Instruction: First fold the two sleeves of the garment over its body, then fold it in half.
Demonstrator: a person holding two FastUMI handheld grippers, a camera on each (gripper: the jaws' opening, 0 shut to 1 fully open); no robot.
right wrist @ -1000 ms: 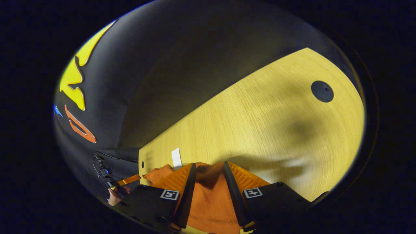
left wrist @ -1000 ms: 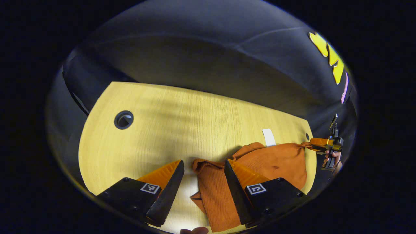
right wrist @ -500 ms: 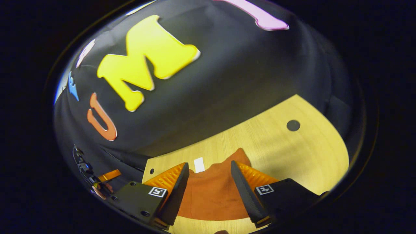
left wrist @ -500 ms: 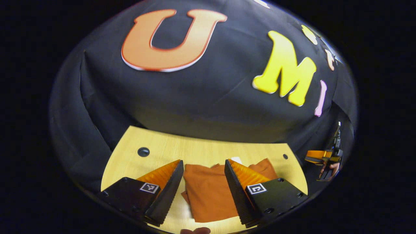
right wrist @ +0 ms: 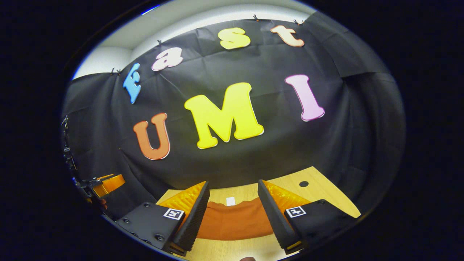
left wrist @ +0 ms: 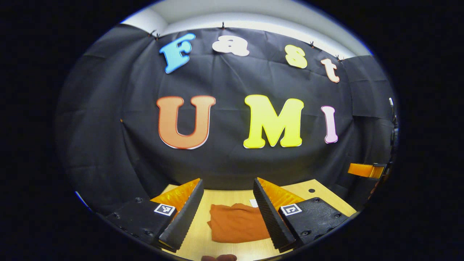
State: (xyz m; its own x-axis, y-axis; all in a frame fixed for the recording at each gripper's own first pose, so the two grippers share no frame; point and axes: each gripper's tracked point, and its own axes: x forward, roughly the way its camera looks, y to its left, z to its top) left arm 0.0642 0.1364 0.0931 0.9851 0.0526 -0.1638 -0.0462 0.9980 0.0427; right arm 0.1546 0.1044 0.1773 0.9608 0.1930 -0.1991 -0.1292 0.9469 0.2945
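Note:
An orange garment point(left wrist: 233, 227) lies folded into a compact rectangle on the wooden table point(left wrist: 319, 194). In the left gripper view it shows between and beyond the fingers of my left gripper point(left wrist: 228, 210), which is open and holds nothing. In the right gripper view the same orange garment point(right wrist: 233, 223) lies flat on the wooden table point(right wrist: 319, 195) past my right gripper point(right wrist: 232, 212), also open and holding nothing. Both grippers are raised well above the cloth. The right gripper point(left wrist: 364, 170) shows far off at the right edge of the left gripper view, and the left gripper point(right wrist: 107, 183) at the left edge of the right gripper view.
A small white tag point(right wrist: 230, 201) lies on the table just behind the garment. A round dark hole point(right wrist: 303, 184) sits in the tabletop to the right. The booth's black cloth wall point(left wrist: 232, 156) rises directly behind the table.
The right gripper let go of the orange cloth. Both grippers lifted away and tilted up, so the folded garment now lies lower and smaller, resting flat on the table.

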